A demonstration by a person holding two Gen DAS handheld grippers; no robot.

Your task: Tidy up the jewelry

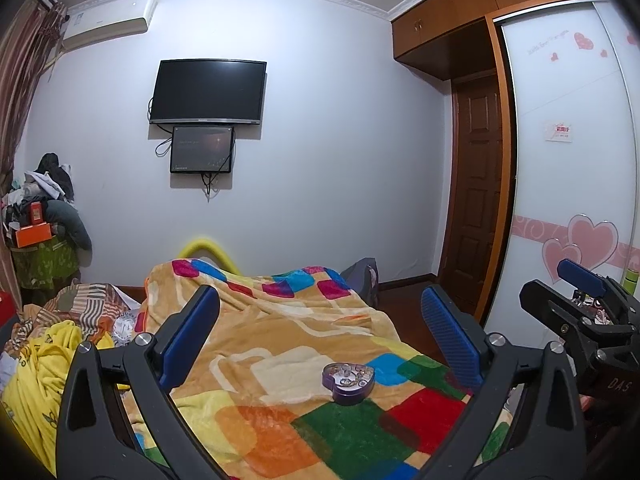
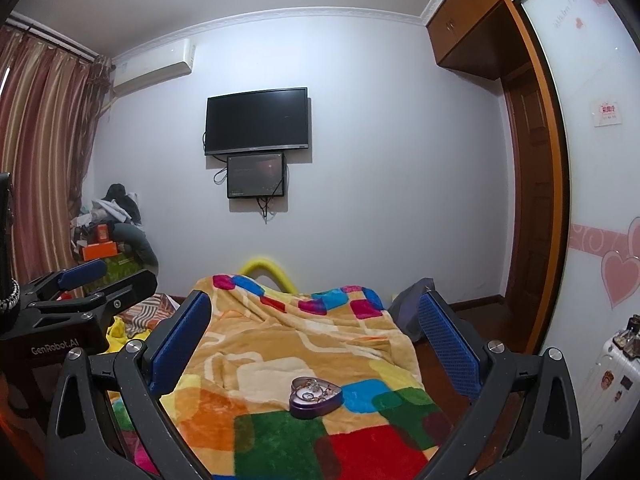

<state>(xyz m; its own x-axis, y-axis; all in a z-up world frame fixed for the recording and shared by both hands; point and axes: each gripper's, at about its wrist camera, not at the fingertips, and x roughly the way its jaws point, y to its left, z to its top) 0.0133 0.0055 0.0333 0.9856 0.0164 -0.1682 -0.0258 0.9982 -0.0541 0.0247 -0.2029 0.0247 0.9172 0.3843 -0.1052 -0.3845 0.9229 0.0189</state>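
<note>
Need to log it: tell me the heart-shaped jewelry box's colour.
Purple heart-shaped jewelry box, lid off; clearest in the right wrist view.

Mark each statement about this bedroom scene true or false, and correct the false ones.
1. The heart-shaped tin sits open on the patchwork blanket. True.
2. The left gripper is shut on the tin. False: its fingers are spread wide, apart from the tin, holding nothing.
3. Small jewelry pieces lie inside the tin. True.
4. The right gripper is open. True.
5. The television stands on the bed. False: it is mounted on the wall, above a smaller screen.
6. The tin is bright red. False: its sides are purple.
</note>
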